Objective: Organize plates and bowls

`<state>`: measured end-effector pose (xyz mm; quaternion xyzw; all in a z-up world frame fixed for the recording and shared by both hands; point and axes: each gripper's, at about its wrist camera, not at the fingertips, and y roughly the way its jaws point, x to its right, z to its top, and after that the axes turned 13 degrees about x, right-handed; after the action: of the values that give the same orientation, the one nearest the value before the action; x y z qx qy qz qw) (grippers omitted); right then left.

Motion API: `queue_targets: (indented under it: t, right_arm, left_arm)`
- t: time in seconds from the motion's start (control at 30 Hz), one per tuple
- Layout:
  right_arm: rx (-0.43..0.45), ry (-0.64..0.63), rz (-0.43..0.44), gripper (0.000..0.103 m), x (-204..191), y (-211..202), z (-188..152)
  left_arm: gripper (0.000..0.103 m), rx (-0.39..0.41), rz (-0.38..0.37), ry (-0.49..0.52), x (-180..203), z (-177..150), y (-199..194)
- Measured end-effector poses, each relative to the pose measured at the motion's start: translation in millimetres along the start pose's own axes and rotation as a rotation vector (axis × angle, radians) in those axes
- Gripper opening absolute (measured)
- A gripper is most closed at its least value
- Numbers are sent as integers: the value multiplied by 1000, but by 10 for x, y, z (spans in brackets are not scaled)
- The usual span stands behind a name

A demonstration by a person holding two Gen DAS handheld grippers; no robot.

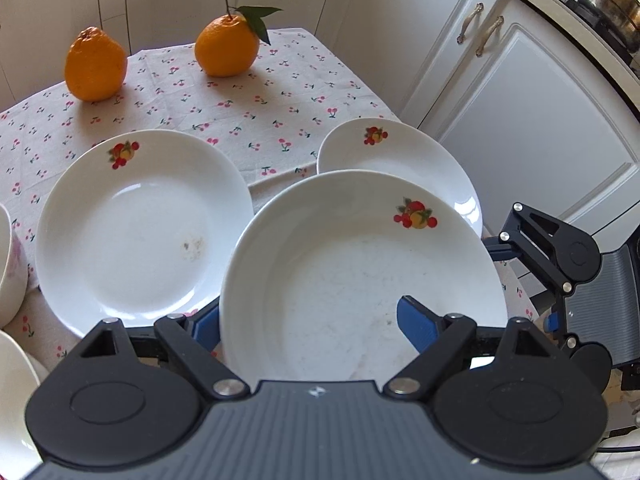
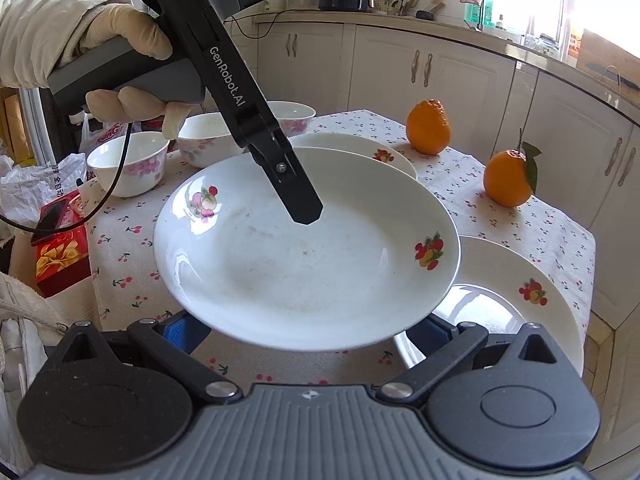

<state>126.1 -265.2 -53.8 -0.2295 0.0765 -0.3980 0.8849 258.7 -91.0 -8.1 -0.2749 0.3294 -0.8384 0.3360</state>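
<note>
Both grippers lifting glazed plate [image 2: 304, 252]: stiff, slick, breakable. Left gripper [image 1: 308, 328] straddling rim, jaws wide; right gripper [image 2: 308, 332] grip unclear, can't tell. Best hold: rim.

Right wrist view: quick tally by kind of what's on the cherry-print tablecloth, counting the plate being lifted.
White plates with fruit motif: 3 (lifted plate, far plate, near-right plate)
White bowls with pink flowers: 3 ()
Oranges: 2 ()
Total: 8
</note>
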Motion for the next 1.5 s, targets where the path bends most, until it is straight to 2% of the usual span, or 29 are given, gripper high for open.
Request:
queue_targets:
  t: [0.33,0.73,1.13,1.5]
  right_arm:
    - [5,25,-73,103,339,-227,-102]
    - [-7,73,-152,103,670,-417,-288]
    - [-15,134,-193,103,866,-457,-420]
    - [-24,144,-199,103,898,-445,-463]
  left_arm:
    - [88,-17,-43,57,264,307,371]
    - [87,-46,-97,110,532,530,813]
    - [87,-71,-120,130,622,608,1148]
    - [87,-94,-115,131,567,561,1272]
